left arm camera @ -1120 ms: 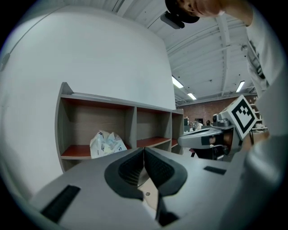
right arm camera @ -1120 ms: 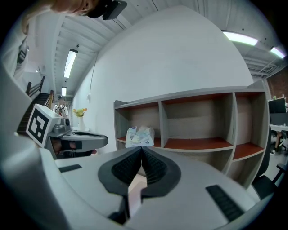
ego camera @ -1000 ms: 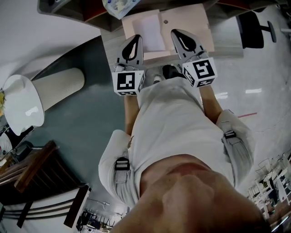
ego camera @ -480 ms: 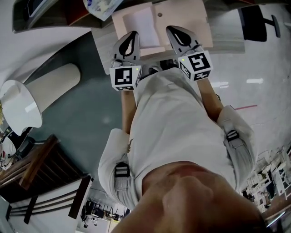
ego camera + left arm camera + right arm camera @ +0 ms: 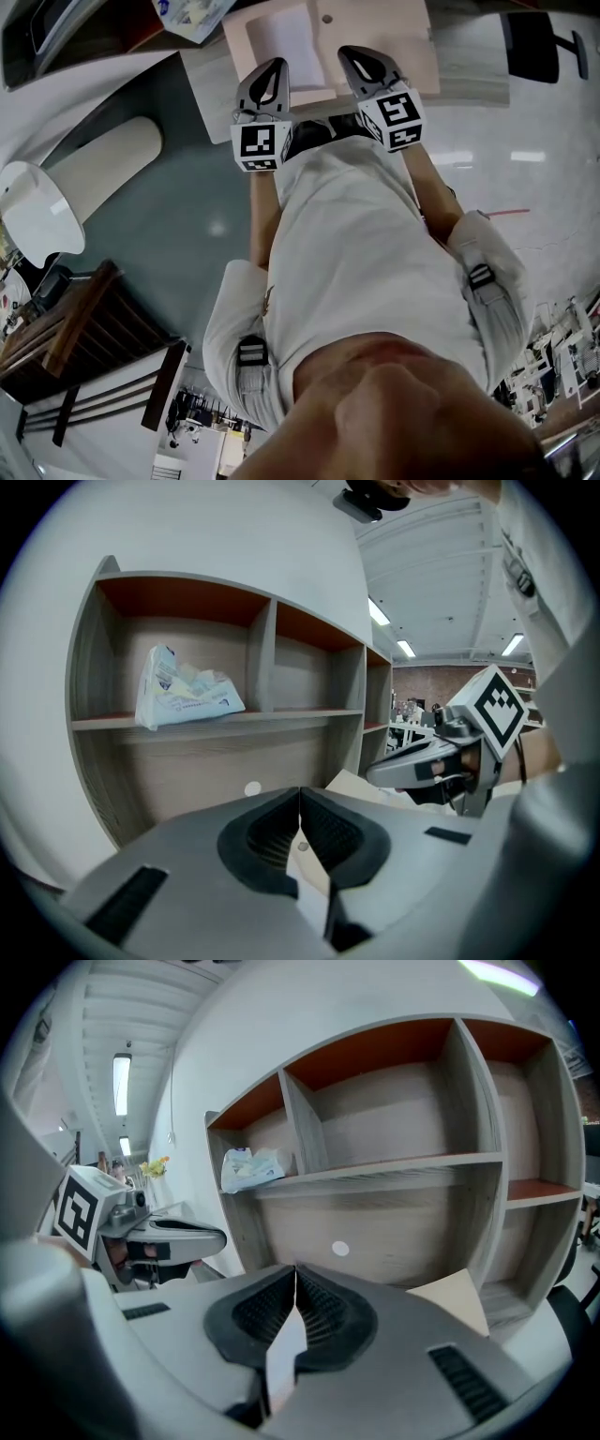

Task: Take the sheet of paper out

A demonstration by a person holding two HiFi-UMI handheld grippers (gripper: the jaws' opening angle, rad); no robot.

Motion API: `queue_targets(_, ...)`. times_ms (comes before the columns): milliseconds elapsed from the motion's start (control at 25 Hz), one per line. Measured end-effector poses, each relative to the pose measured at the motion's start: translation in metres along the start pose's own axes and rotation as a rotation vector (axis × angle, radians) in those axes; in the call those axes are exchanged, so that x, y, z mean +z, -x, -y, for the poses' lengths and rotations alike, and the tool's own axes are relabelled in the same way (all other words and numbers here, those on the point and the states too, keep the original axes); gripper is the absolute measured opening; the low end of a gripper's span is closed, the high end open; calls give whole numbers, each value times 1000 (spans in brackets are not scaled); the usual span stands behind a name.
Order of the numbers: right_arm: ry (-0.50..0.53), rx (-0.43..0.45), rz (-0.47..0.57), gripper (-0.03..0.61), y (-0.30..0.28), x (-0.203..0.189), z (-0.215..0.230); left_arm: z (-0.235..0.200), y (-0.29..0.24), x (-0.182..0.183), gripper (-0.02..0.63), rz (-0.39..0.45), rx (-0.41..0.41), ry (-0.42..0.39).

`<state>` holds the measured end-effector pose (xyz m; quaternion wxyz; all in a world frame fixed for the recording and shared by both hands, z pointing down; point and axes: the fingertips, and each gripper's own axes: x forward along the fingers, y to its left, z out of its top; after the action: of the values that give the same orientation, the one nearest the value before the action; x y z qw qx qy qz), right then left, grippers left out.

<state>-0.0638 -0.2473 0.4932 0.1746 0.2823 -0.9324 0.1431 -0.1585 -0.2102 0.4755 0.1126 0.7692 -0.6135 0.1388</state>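
A white sheet of paper [image 5: 292, 42] lies on a tan folder [image 5: 380, 26] on the wooden desk [image 5: 469, 80]. My left gripper [image 5: 274, 66] hovers at the sheet's near left corner, jaws together with nothing between them. My right gripper [image 5: 350, 52] hangs over the folder just right of the sheet, also shut and empty. In the left gripper view the shut jaws [image 5: 300, 791] point at the shelf unit, with a tan folder corner [image 5: 349, 782] beyond. The right gripper view shows its shut jaws [image 5: 295, 1267] and the folder corner [image 5: 457, 1302].
A grey shelf unit [image 5: 253, 719] stands at the desk's back, with a white plastic packet [image 5: 183, 688] on its shelf. A black office chair [image 5: 539, 42] is at the right. A white round table [image 5: 37, 220] and a wooden chair [image 5: 84, 328] are at the left.
Both grippers have sunk and moved forward toward the desk, side by side. Their jaws stayed shut.
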Motion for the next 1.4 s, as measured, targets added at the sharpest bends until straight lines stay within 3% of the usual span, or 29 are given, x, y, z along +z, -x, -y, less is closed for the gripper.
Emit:
queue_targets(440,-12,-7,-102,21,-39,-42,10,-10,-32,-39,23,-63,-52,48)
queue_targets(1040,-49,-105,-211,21,-74,-88,22,-20,-57,-81,23,-139,-164,89)
queue_targets(1400,-41,-100,-281,21,-91,-110,20,-24,-69,-97,23,-177,-199,81)
